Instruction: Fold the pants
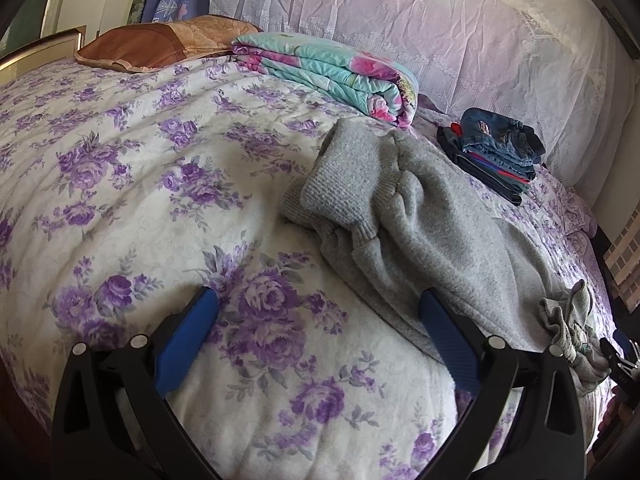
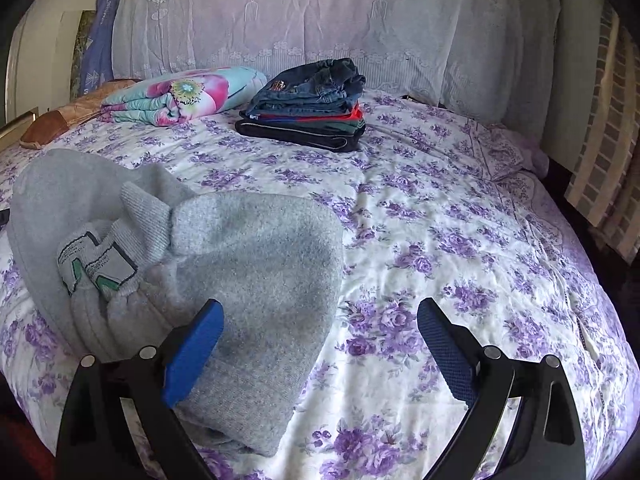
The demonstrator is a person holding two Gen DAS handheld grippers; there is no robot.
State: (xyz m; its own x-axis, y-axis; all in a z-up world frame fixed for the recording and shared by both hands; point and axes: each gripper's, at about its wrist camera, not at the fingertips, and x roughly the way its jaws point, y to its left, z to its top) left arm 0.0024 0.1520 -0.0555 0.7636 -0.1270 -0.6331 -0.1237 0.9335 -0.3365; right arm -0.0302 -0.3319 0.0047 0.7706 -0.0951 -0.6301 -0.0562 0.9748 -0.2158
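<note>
Grey sweatpants (image 1: 432, 220) lie loosely bunched on the flowered bed; ribbed cuffs lie folded over at their far end. They also show in the right wrist view (image 2: 248, 256), where the waistband with its printed label (image 2: 100, 264) faces up at the left. My left gripper (image 1: 318, 300) is open and empty, just above the bed, with its right finger over the pants' near edge. My right gripper (image 2: 320, 312) is open and empty, its left finger over the pants' near right corner.
A stack of folded jeans and dark clothes (image 2: 308, 108) sits at the far side of the bed (image 2: 460, 240). A folded floral quilt (image 1: 332, 68) and a brown pillow (image 1: 160, 44) lie near the headboard. A lace curtain (image 2: 320, 20) hangs behind.
</note>
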